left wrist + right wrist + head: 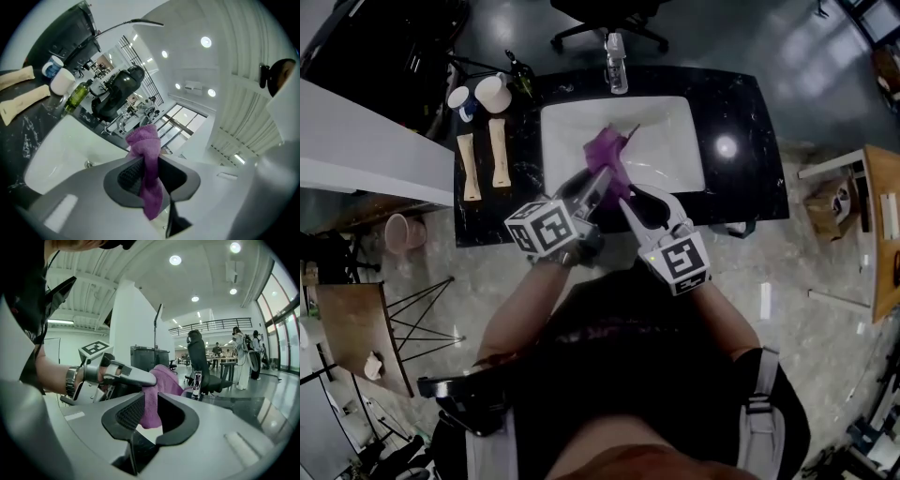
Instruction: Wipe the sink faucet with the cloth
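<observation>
- The black stone worktop (741,141) carries the sink in its middle. The loose things sit at its left end, so both arms have free room straight ahead of the person.
- The white sink (675,141) lies open below both tools. Holding the work over the basin rather than over the stone puts it on a straight line to the far rim, where the faucet stands.
- The left gripper (150,161) comes in from the left, its jaws clamped on the cloth (605,155). The fabric runs upright between the pads, with a bunched head above them and a tail hanging below. That head is probably meant as the wiping face.
- The right gripper (149,401) comes in from the right, its tip just beside the other's. Its jaws are closed on another fold of the same cloth, and both pads touch fabric. Two grips this close together look to me like gathering the material into a firm wad before the wipe.
- The purple cloth hangs in the air over the near half of the basin. As far as the head view shows, it touches neither the porcelain nor the faucet.
- The faucet (617,64) stands upright at the middle of the far rim, apart from the cloth, so wiping contact is not yet made.
- Two cups (492,92), a green bottle (76,95) and two pale tubes (499,155) sit together at the left, well clear of the reach.
</observation>
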